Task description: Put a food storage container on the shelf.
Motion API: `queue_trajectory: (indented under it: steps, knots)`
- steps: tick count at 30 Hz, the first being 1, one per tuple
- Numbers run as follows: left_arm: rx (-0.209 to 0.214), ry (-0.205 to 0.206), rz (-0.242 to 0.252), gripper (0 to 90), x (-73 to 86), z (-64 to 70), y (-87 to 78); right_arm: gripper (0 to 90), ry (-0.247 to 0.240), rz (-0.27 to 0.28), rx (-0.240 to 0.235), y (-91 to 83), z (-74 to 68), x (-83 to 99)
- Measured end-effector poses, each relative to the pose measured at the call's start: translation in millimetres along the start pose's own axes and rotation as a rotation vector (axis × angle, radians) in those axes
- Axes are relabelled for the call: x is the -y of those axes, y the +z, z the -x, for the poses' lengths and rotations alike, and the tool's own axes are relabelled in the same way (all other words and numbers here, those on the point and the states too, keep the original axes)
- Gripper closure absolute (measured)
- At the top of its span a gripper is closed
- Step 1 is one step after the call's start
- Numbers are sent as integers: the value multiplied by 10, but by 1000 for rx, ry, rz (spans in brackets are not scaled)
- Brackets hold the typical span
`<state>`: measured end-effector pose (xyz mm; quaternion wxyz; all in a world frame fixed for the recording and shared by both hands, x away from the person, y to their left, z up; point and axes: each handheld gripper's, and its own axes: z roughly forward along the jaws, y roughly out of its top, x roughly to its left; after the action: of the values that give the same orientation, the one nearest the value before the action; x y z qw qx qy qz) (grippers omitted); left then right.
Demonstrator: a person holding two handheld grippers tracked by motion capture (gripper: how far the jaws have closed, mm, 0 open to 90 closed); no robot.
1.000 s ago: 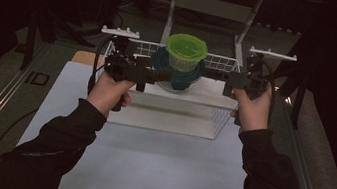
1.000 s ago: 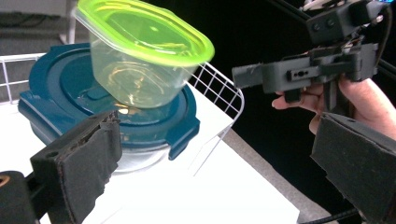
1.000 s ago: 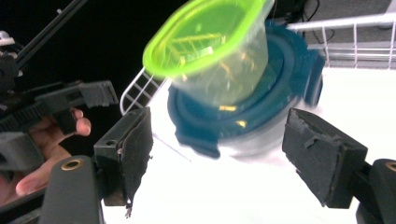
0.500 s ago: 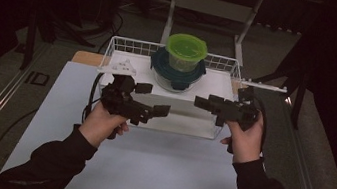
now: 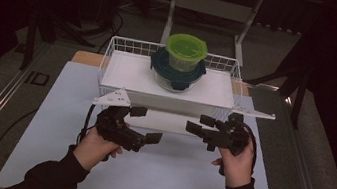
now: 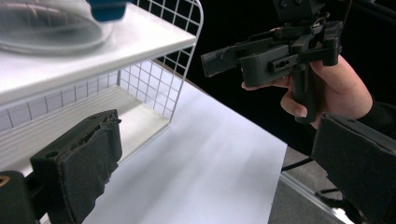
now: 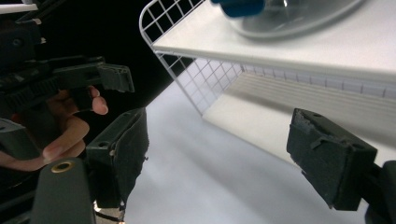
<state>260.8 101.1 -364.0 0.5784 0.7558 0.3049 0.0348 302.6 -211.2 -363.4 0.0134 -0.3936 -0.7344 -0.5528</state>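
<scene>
Both the left gripper (image 5: 144, 124) and the right gripper (image 5: 198, 123) are released, empty. The stacked clear containers with green lid (image 5: 181, 61) stand on the white wire shelf (image 5: 124, 70), beyond the jaws and higher. I think it is best to raise both evenly.

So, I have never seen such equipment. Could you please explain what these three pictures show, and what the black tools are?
A person sits at a table and holds a black two-jaw gripper in each hand. The high view looks down from above: the left gripper and the right gripper face each other, both open and holding nothing. The other two pictures come from cameras riding on the grippers, so each shows its own black jaws at the bottom and the opposite hand farther off. Behind the grippers stands a white wire rack with a white shelf. On the shelf rests a clear bowl with a blue lid, and a green-lidded container sits on top of it.
</scene>
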Motion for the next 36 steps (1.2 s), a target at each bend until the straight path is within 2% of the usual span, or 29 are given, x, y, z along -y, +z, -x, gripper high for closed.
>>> queue_trajectory:
  steps: [4,7,10,13,16,22,26,31,36]
  knots:
    - [6,14,-1,12,136,25,-6,201,1,-5,-6,26,24,151]
    - [-12,23,-8,12,261,40,-14,201,7,-2,-11,31,49,254]
    - [-12,19,-18,12,386,28,-19,201,6,-2,-10,36,73,362]
    - [-14,14,-5,12,486,10,-43,201,15,-7,-15,41,103,463]
    - [-23,30,0,12,578,12,-65,202,16,-7,-16,36,125,557]
    - [-22,38,-30,13,780,23,-57,201,11,-14,-12,40,161,741]
    - [-21,66,-48,12,900,54,-42,201,17,-24,-18,48,195,879]
    - [-7,43,-64,12,1048,47,-18,198,31,-39,-22,48,248,1055]
    - [-15,56,-69,12,1181,46,-7,198,30,-61,-15,43,291,1186]
